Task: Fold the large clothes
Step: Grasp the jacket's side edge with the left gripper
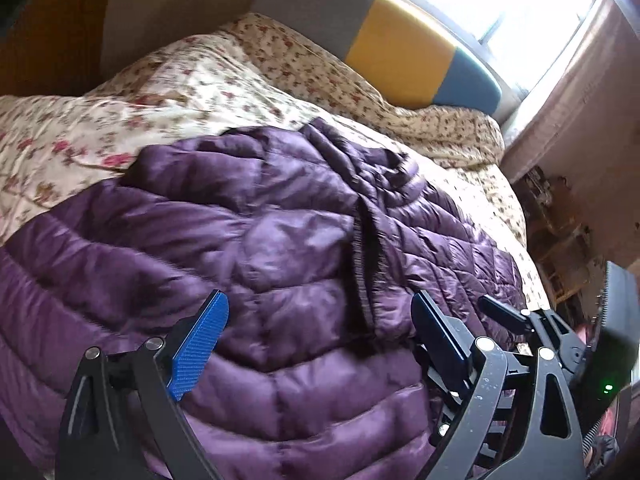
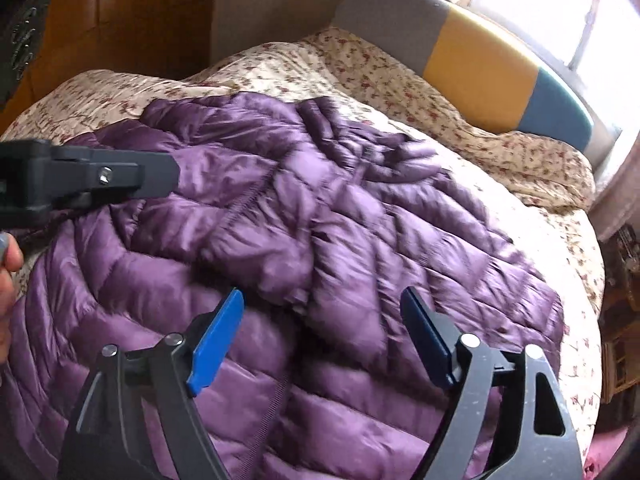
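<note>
I hold my left hand-held gripper (image 1: 320, 332) with its blue-padded jaws spread wide, gripping nothing, hovering over a purple quilted puffer jacket (image 1: 256, 232). The jacket lies rumpled on a bed with a floral bedspread (image 1: 168, 92), directly ahead of and beneath both tools. My right hand-held gripper (image 2: 322, 336) is likewise spread wide and empty above the jacket. Beyond the jacket, past both grippers, stands a headboard (image 1: 404, 60) in grey, yellow and blue panels. A bright window (image 1: 500, 12) glares to the far right.
</note>
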Demonstrator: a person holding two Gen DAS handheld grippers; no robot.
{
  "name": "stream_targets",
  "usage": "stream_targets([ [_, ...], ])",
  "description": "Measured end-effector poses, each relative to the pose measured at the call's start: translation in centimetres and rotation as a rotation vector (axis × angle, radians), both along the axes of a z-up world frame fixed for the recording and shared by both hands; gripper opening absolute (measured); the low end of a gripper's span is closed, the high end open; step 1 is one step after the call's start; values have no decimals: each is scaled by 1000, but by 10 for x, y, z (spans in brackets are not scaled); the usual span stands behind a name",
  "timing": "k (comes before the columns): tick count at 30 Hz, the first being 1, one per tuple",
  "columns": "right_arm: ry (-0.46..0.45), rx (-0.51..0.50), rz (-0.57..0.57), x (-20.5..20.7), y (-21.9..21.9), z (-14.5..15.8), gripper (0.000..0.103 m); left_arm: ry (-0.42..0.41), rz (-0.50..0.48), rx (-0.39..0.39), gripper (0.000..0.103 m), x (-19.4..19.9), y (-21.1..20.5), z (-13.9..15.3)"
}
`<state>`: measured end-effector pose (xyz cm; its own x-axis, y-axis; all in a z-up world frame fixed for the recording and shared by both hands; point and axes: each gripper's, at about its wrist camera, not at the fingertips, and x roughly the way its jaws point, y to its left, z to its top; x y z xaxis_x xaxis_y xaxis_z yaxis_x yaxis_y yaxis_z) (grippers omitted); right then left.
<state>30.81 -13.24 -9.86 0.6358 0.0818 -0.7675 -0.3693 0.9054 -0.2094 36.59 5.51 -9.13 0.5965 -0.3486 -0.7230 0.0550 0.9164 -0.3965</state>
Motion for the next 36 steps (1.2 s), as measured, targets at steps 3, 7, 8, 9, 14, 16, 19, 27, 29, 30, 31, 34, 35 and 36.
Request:
stream_targets([
  [3, -12, -26, -58, -1, -20, 2, 81, 17, -21, 21, 80, 7, -15, -5],
  [7, -26, -56, -137, 2, -44, 2, 81, 49, -52, 61, 71, 15, -36, -16],
  [8, -33, -67, -152, 3, -48, 2, 81, 56, -61, 68, 64, 17, -41, -18],
  [9, -40, -74, -171, 4, -53, 3, 81, 61, -65, 69, 56, 19, -42, -20],
  [14, -53, -78, -233, 8, -72, 5, 81, 79, -56, 72, 17, 25, -47, -30],
  [16, -57, -81, -251, 10, -79, 5, 81, 71, -51, 59, 10, 25, -44, -30],
  [19, -56, -72, -276, 14, -88, 5, 81, 58, -51, 60, 9, 24, -42, -28],
  [27, -53, -51, -305, 18, -95, 2, 81, 65, -29, 18, 7, 24, -33, -26],
  [29, -52, -48, -305, 20, -96, 0, 81, 73, -17, -30, 7, 24, -29, -26],
  [30, -51, -49, -305, 21, -96, -1, 81, 65, -17, -14, 7, 24, -31, -24],
  [31, -48, -50, -306, 22, -95, -2, 81, 58, -21, -1, 7, 24, -32, -23],
  [34, -43, -41, -311, 24, -97, -5, 81, 63, -32, 22, 7, 26, -38, -25],
  [35, -43, -41, -311, 24, -97, -6, 81, 66, -33, 22, 7, 27, -40, -26],
  [36, -42, -41, -312, 24, -97, -6, 82, 70, -32, 21, 19, 28, -40, -26],
])
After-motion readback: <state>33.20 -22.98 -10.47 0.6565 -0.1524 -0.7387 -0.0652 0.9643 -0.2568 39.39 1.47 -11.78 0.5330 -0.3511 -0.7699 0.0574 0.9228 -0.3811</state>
